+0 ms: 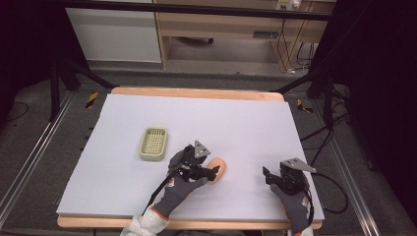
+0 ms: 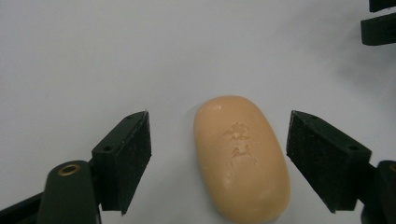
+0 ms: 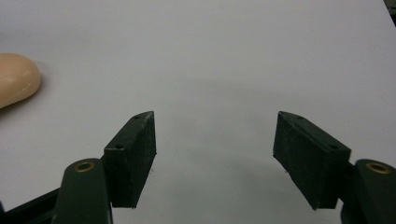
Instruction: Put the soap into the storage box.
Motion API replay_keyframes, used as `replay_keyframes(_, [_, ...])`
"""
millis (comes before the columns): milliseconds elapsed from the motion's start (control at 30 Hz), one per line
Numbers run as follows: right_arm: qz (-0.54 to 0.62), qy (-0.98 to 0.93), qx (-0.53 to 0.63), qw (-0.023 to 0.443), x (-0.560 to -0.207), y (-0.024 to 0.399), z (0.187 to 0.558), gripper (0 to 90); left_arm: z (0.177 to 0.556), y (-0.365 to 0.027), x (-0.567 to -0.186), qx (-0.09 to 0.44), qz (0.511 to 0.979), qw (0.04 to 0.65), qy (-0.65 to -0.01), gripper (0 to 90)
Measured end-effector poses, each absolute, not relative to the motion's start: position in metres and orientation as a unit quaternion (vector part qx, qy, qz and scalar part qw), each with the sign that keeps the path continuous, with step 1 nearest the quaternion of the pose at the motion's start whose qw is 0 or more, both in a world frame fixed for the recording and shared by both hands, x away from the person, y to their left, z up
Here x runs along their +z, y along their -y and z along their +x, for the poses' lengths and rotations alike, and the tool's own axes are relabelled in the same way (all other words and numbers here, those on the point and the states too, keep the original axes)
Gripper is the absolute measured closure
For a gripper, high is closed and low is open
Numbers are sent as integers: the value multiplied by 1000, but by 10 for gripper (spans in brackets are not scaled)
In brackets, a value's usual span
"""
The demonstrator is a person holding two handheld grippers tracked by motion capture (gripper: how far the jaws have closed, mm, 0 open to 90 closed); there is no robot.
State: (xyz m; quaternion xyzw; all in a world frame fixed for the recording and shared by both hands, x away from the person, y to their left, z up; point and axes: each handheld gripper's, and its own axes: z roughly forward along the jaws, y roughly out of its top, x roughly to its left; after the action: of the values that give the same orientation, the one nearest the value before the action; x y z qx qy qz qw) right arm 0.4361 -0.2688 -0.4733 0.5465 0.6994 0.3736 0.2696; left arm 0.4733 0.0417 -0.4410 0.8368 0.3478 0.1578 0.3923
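Plainly, the work in hand is the bar of soap (image 2: 240, 156), a peach-coloured oval lying flat on the pale bench (image 1: 236, 123), just below centre as the high view has it. The left gripper (image 1: 209, 173) has its fingers (image 2: 128, 156) spread wide on either side of the bar, one long flank facing each pad, with a gap showing on both sides, so nothing is gripped yet. From the soap, the slotted soap dish (image 1: 153, 143) sits near at about ten o'clock, apart from it and with nothing in it. The right gripper (image 1: 269, 177) rests over bare bench at about three o'clock from the soap, well apart, its fingers (image 3: 133, 156) likewise released and holding nothing.

As for handling, the bar looks hard and stiff, light enough for one gripper, with an embossed mark on its upper face. Its surface seems smooth and rounded, so it is probably slippery and may squirt forward or back if pinched near a tapered end. The safer hold is likely across the short axis at the widest middle, pads flat against the two long sides, low enough to seat below the curve. A firm squeeze should not harm it, though the pads could scuff the skin.
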Motion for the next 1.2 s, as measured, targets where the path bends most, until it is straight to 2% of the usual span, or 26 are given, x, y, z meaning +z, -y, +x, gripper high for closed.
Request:
replay_keyframes(833, [546,-702,372,265,-474,268,437,302,481,-16,-463,137,859,351,-348,203])
replay_keyframes(1200, [546,-703,372,263,-475,268,437,303,484,-10,-473,133,863,338,-351,240])
